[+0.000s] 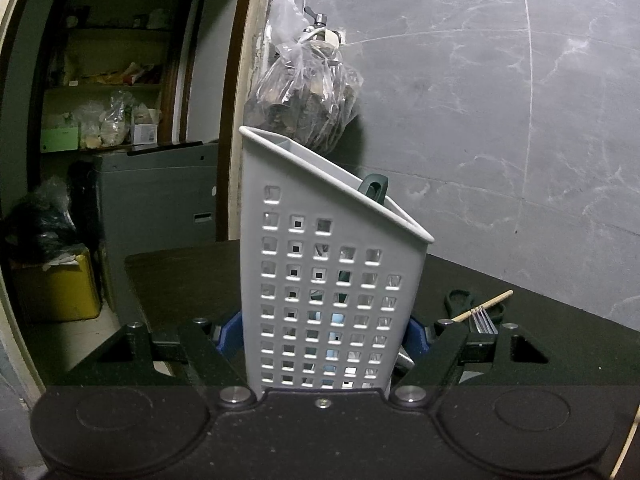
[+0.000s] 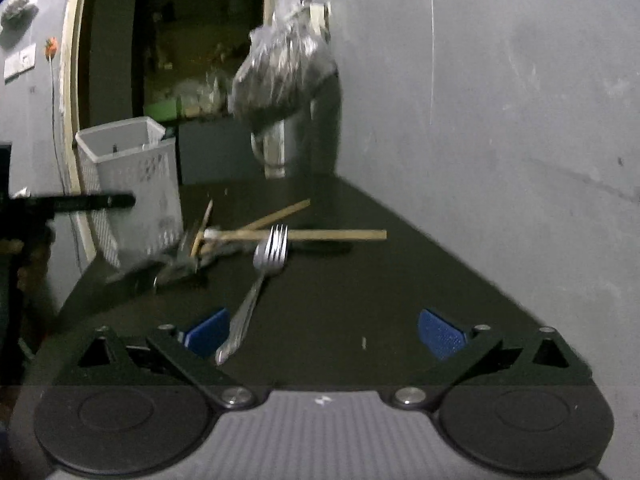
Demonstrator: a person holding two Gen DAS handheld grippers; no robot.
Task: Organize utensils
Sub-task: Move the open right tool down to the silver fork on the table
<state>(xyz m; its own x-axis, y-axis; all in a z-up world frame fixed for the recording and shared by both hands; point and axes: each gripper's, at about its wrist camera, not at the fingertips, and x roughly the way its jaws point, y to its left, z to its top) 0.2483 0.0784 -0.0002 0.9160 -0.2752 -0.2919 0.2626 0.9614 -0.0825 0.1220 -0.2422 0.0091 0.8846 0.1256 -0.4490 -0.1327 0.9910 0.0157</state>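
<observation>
On the table (image 2: 360,292), one fork (image 2: 264,276), one holder (image 1: 320,280)

Clear plastic bag (image 1: 302,92) of dark brownish lumps, hung from a tap (image 1: 316,20) on the grey marbled wall (image 1: 500,100) above the far edge of the dark bench (image 1: 180,280). Left of the wall, an open doorway with a pale frame (image 1: 248,100). Beyond the doorway, shelves (image 1: 108,84) stacked with packets and bags, a green box (image 1: 60,138) on the lowest. Below the shelves, a grey cabinet (image 1: 160,200). Past the bench's left edge, on the floor, a yellow container (image 1: 56,284) with a black bag (image 1: 36,220) on top.
</observation>
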